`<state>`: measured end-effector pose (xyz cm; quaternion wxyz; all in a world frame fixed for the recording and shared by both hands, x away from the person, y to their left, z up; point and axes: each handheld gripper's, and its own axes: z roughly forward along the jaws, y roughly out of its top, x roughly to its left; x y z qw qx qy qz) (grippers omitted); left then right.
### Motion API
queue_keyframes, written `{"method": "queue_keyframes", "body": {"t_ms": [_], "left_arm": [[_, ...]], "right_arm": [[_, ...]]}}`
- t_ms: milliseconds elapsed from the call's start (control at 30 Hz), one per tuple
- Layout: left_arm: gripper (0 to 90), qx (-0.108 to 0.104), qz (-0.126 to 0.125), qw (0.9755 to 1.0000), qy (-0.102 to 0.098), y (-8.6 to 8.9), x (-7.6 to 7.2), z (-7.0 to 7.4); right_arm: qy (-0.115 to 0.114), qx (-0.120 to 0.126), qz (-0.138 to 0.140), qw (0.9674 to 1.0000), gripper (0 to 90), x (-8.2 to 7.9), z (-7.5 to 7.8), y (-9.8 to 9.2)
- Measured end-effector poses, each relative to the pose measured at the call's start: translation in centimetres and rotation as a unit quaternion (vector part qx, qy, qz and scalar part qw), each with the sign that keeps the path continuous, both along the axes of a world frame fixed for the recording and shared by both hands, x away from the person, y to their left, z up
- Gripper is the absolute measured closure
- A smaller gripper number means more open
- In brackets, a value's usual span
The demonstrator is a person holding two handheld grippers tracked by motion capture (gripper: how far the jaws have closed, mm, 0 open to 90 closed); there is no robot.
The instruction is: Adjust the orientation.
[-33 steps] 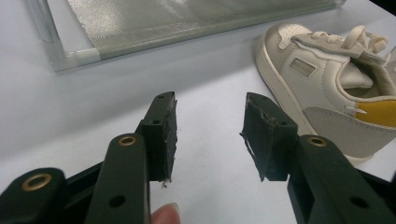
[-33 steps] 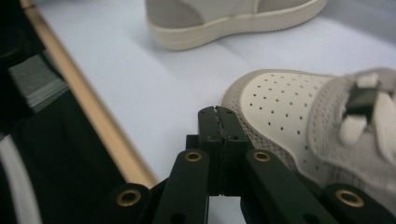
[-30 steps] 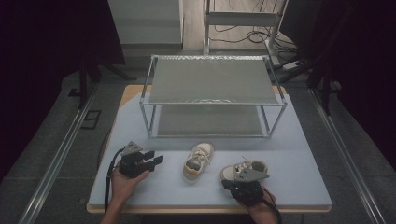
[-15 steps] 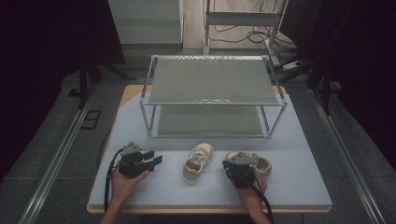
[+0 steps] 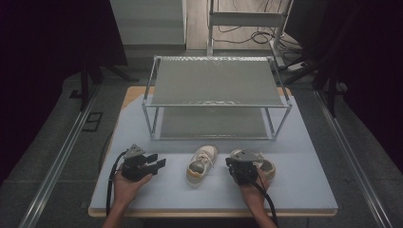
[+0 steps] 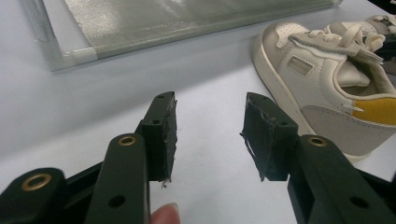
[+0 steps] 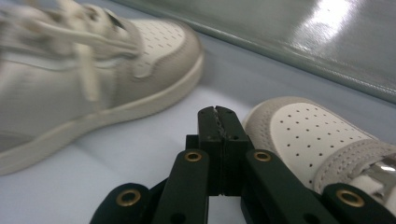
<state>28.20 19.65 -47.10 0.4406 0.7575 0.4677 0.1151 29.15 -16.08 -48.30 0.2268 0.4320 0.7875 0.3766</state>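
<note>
Two small white and beige shoes lie on the pale table in front of a metal rack. The middle shoe (image 5: 202,164) (image 6: 327,79) (image 7: 93,70) points its toe at the rack. The right shoe (image 5: 266,165) (image 7: 313,135) is partly hidden behind my right gripper (image 5: 237,164) (image 7: 217,112), which is shut on nothing and sits low between the two shoes, close to the right shoe's toe. My left gripper (image 5: 157,161) (image 6: 210,121) rests open at the front left, its jaws aimed toward the middle shoe with bare table between them.
A two-shelf metal rack (image 5: 216,102) with mesh shelves stands across the back half of the table; its lower shelf (image 6: 163,18) (image 7: 303,37) lies just beyond the shoes. Dark floor and rails flank the table (image 5: 309,190).
My right gripper has moved forward from the table's front edge to beside the right shoe, now covering part of it. The left gripper and middle shoe have stayed put.
</note>
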Motion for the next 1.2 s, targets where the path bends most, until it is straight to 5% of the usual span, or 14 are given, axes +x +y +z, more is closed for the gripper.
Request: {"method": "queue_keyframes", "body": {"t_ms": [167,400,567,600,767,867,1000,1200], "left_arm": [[54.4,-0.003,0.000,1.0000,0.000,0.0,-0.1,0.1],[54.3,-0.003,0.001,1.0000,-0.002,0.0,-0.2,0.2],[54.3,-0.004,0.003,1.0000,-0.001,0.0,-0.2,0.2],[54.3,-0.003,0.002,1.0000,-0.001,-0.1,-0.2,0.2],[54.3,-0.001,0.000,1.0000,-0.001,-0.2,-0.2,0.1],[54.3,0.000,-0.002,1.0000,0.000,-0.3,-0.2,0.1],[54.3,0.002,-0.001,1.0000,0.001,-0.3,-0.1,-0.1],[54.3,0.002,-0.001,1.0000,0.001,-0.3,-0.2,-0.1]], "right_arm": [[-0.011,0.020,0.017,0.9996,86.3,-1.3,1.2,-0.7],[-0.016,0.063,0.034,0.9973,86.3,-4.3,3.2,-4.6],[-0.030,0.082,0.008,0.9962,89.2,-7.1,3.3,-8.6],[-0.037,0.104,-0.014,0.9938,89.4,-7.7,3.5,-10.8],[-0.042,0.123,-0.052,0.9902,89.4,-7.7,4.0,-14.3],[-0.027,0.117,-0.084,0.9892,89.5,-6.0,3.4,-16.8],[-0.001,0.110,-0.092,0.9896,89.4,-4.0,1.5,-18.1],[0.028,0.116,-0.078,0.9898,89.4,-3.3,-0.6,-17.3]]}}
